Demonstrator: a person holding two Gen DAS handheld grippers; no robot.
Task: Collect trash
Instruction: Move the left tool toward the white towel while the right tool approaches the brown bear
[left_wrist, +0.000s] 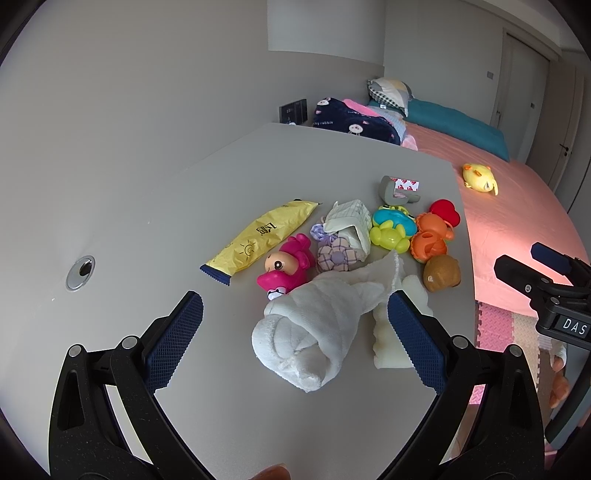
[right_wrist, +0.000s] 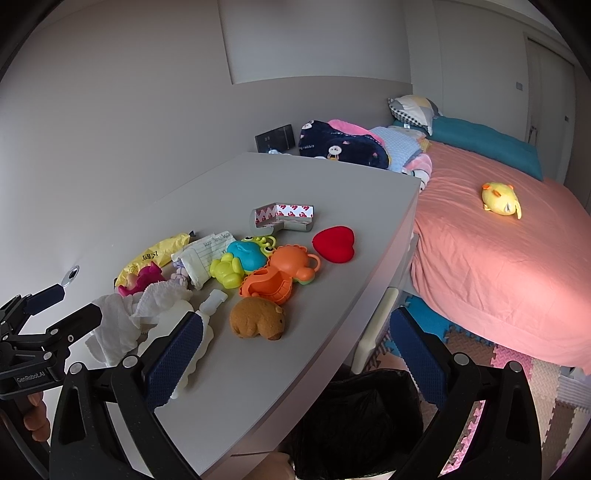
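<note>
While nothing looks binned yet, the crumpled white tissue (left_wrist: 314, 328), yellow wrapper (left_wrist: 258, 240) and folded paper (left_wrist: 351, 225) lie among toys on the bench (left_wrist: 147, 221). Your left claw (left_wrist: 295, 332) gapes wide around the tissue, gripping nothing; your right claw (right_wrist: 295, 347) hangs wide and empty above the black bin bag (right_wrist: 354, 424).

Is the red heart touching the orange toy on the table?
Apart. In the right wrist view a strip of bare grey table shows plainly between the red heart and the orange toy.
</note>
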